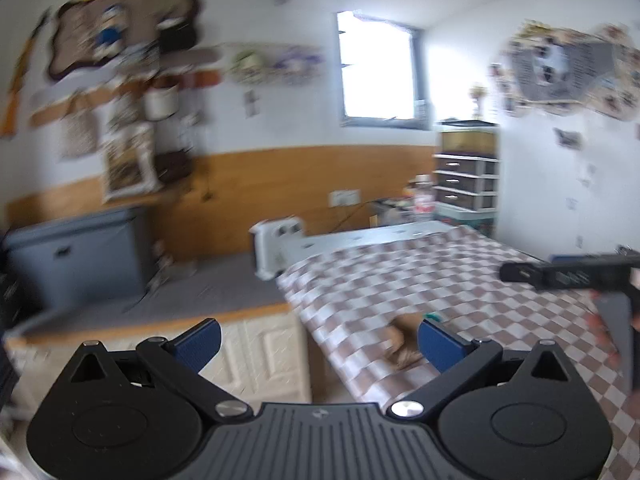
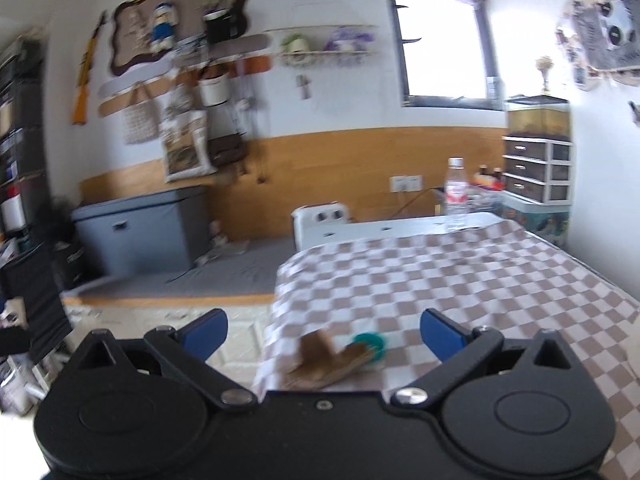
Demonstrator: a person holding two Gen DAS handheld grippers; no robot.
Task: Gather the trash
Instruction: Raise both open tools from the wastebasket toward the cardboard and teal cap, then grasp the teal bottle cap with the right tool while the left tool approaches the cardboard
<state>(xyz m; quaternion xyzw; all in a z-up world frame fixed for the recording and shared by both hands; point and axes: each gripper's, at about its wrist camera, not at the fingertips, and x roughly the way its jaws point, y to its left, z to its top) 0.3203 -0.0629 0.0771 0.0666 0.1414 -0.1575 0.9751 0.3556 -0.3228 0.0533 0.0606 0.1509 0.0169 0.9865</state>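
A crumpled brown paper scrap (image 2: 320, 360) lies near the front left corner of the checkered table (image 2: 460, 280), touching a small teal lid-like piece (image 2: 370, 344). My right gripper (image 2: 322, 332) is open and empty, just above and short of them. In the left wrist view the same brown scrap (image 1: 402, 344) shows between the fingers, with a bit of teal (image 1: 434, 315) behind it. My left gripper (image 1: 318, 340) is open and empty over the table's left edge. The right gripper's body (image 1: 568, 274) shows at the right edge of the left wrist view.
A clear plastic bottle (image 2: 456, 192) stands at the table's far end. A white appliance (image 2: 322, 220) sits off the far left corner. A grey bin (image 2: 140, 232) stands on a low grey-topped platform (image 2: 224, 276) at left. A drawer unit (image 2: 536, 168) is at back right.
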